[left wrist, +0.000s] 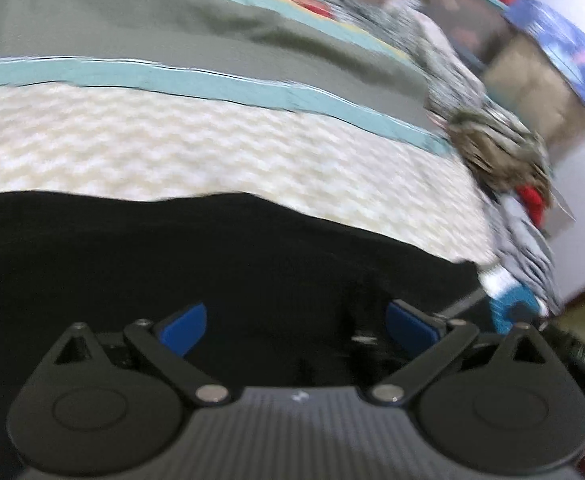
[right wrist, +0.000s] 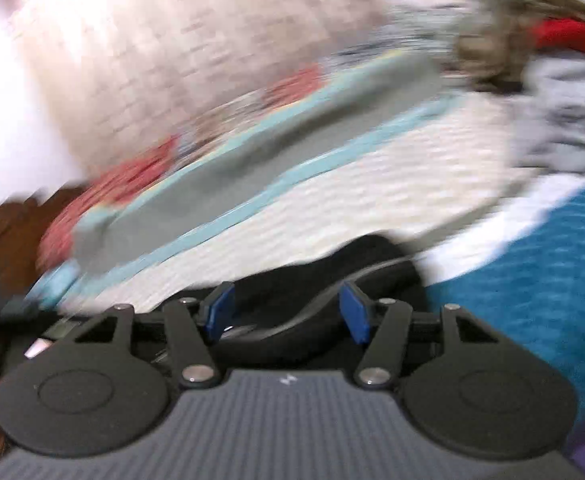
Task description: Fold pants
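The black pants lie on a cream patterned bedspread and fill the lower half of the left wrist view. My left gripper is open right over the black cloth, its blue pads wide apart. In the right wrist view a bunched end of the black pants lies between and just beyond the blue pads. My right gripper is open around that cloth. Both views are blurred by motion.
The bed has a grey and teal striped cover beyond the cream part. A brownish furry heap with a red piece lies at the right. A teal cloth lies at the right in the right wrist view.
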Demonstrator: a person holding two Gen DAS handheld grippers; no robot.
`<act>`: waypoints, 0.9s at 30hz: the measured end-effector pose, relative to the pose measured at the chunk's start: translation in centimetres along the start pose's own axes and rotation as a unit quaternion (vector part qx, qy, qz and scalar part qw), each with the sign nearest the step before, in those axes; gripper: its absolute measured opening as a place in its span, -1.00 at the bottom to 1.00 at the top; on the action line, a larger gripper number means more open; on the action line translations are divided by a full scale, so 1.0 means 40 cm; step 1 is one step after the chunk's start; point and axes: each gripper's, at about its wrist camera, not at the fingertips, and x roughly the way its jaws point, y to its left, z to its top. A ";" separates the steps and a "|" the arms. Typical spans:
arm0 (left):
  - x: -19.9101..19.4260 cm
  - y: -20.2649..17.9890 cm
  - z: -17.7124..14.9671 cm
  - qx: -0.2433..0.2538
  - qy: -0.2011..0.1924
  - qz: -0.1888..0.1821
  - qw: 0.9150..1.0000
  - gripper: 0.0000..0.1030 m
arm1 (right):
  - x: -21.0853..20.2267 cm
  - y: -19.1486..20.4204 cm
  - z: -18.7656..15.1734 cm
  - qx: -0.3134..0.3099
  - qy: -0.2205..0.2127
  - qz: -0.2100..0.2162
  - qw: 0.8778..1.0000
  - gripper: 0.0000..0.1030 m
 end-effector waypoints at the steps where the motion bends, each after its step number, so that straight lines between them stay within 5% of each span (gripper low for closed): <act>1: -0.006 0.030 -0.003 -0.011 -0.001 0.013 1.000 0.94 | 0.006 -0.031 0.009 0.015 -0.006 -0.015 1.000 0.20; 6: -0.012 0.149 -0.023 -0.075 0.006 0.069 0.995 0.94 | 0.127 -0.112 0.038 0.050 0.040 -0.020 0.998 0.11; 7: -0.011 0.158 -0.028 -0.083 0.008 0.070 0.994 0.94 | 0.154 -0.102 0.033 0.059 0.064 -0.006 0.996 -0.10; 8: -0.011 0.161 -0.032 -0.086 0.009 0.069 0.994 0.94 | 0.168 -0.089 0.029 0.060 0.081 0.005 0.995 -0.64; 9: -0.010 0.159 -0.035 -0.086 0.009 0.067 0.994 0.94 | 0.156 -0.057 0.024 0.041 0.086 0.007 0.995 -0.67; 14: -0.001 0.132 -0.015 -0.071 -0.012 0.050 0.996 0.94 | 0.094 0.100 0.135 -0.051 0.017 0.022 0.998 -0.72; 20: 0.042 0.051 0.065 -0.043 -0.052 0.058 0.996 0.95 | 0.122 0.104 0.273 -0.083 -0.066 0.013 0.994 -0.72; 22: 0.093 0.035 0.073 -0.017 -0.041 0.091 0.995 0.95 | 0.205 0.070 0.268 -0.078 -0.051 -0.032 0.995 -0.67; 25: 0.162 0.045 0.064 -0.008 -0.004 0.132 0.991 0.90 | 0.343 -0.022 0.214 -0.034 0.038 -0.102 0.993 -0.39; 27: 0.155 0.062 0.049 -0.030 0.002 0.114 0.993 0.91 | 0.320 -0.081 0.170 0.031 0.039 -0.102 0.994 -0.32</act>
